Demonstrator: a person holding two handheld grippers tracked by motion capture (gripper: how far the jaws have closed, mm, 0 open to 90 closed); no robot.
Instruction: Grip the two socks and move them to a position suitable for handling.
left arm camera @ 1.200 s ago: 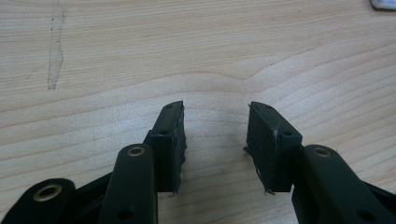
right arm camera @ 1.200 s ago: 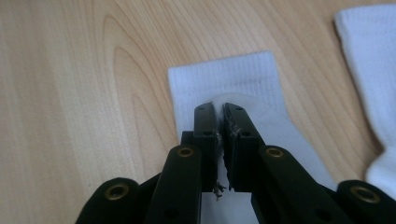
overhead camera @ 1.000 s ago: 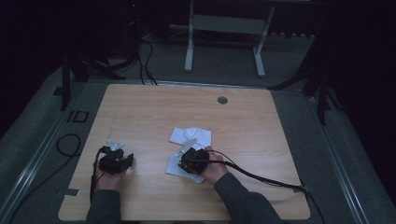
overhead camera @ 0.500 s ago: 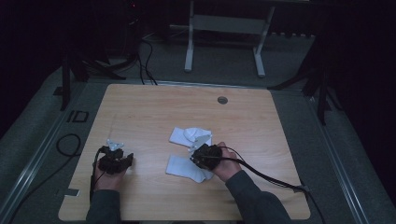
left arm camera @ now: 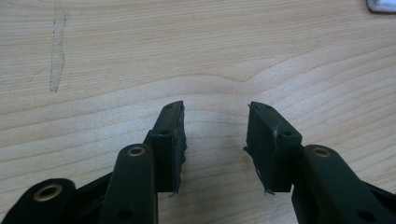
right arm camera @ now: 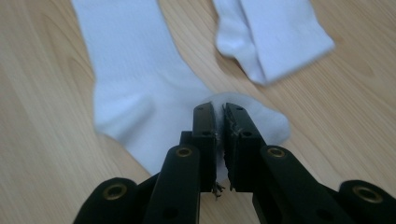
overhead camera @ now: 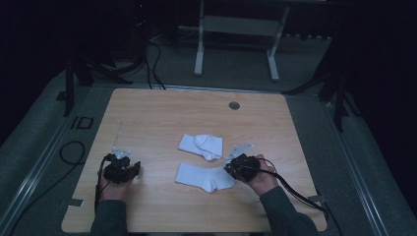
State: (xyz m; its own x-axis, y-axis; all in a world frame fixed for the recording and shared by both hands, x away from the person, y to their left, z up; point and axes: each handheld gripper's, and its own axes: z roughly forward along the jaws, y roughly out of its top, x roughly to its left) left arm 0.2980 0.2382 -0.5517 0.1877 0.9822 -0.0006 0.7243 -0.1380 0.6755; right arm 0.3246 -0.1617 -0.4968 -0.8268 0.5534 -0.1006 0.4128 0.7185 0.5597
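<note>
Two white socks lie mid-table. The near sock [overhead camera: 204, 177] [right arm camera: 135, 88] is stretched out flat from left to right. My right gripper [overhead camera: 230, 170] [right arm camera: 219, 109] is at its right end, jaws pressed together on the toe fabric. The far sock [overhead camera: 200, 145] [right arm camera: 275, 32] lies folded just beyond, apart from the gripper. At the table's front left, my left gripper [overhead camera: 123, 161] [left arm camera: 215, 121] rests low over bare wood with its jaws open and nothing between them.
The wooden table [overhead camera: 162, 113] has a round grommet [overhead camera: 234, 105] near its back edge. A metal frame [overhead camera: 236, 39] stands on the floor behind it. Cables [overhead camera: 74, 152] lie on the floor at the left, and the right gripper's cable [overhead camera: 295, 189] trails toward the front right corner.
My right gripper has moved to the right with the near sock's end in it, and the bunched sock now lies drawn out. The left hand has stayed put.
</note>
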